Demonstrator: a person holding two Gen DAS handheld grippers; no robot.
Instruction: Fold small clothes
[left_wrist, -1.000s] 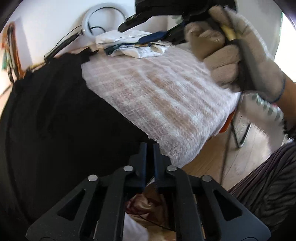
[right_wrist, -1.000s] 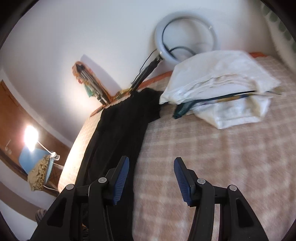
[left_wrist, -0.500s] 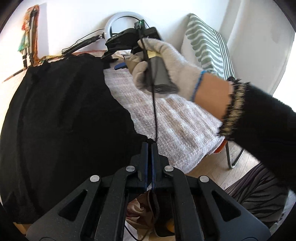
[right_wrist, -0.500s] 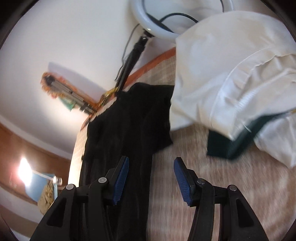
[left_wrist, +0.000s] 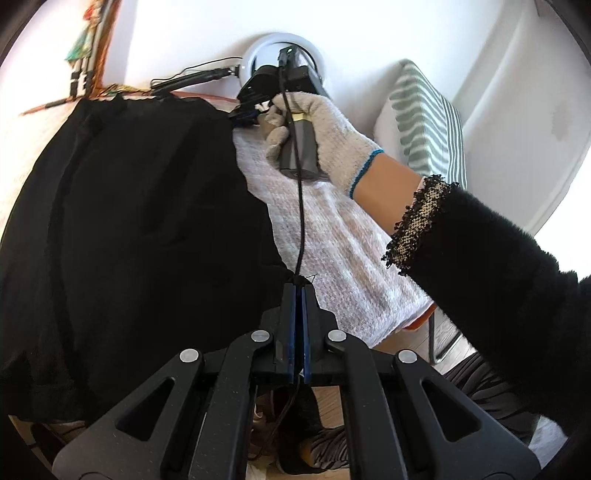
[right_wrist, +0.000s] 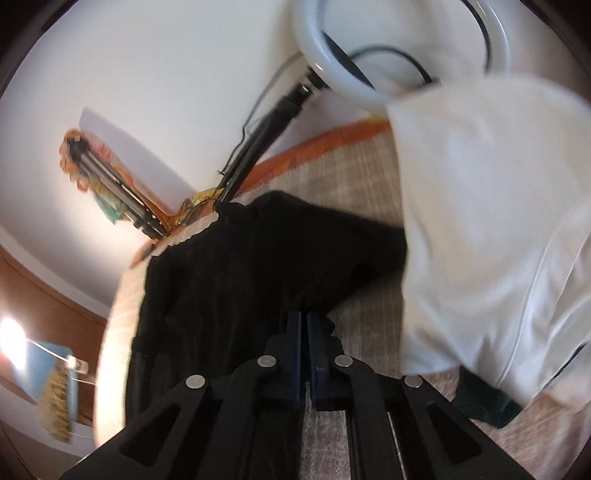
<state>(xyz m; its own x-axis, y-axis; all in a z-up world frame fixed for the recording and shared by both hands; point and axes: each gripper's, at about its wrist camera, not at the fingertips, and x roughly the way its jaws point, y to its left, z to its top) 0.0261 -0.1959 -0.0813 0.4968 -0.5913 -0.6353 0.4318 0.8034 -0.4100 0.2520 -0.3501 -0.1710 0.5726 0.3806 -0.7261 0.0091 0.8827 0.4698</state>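
Now, reading left to right: we see the black garment spread over the left half of the bed, its far end near the wall. The left tool has its jaws fully together on the garment's near right corner, at the edge where black cloth meets the pale checked cover. Further right, the gloved right hand carries the right tool at the garment's far right corner; its jaws have just been closing and now stand together with the black hem between them. To its right lies a white pile of folded cloth, touching the garment's far corner, with a ring light behind it against the wall.

We judge the step in hand to be the first fold: both right-hand corners are pinched and would be carried across toward the left edge. To do this well, we would lift the two corners together and only just clear of the bed, keeping the edge between them taut so no slack bunches. We would move both hands at an equal pace, lay corner on corner, and let go only once the edges align. The white pile sits close; the right tool should rise clear of it first, lest it drag.
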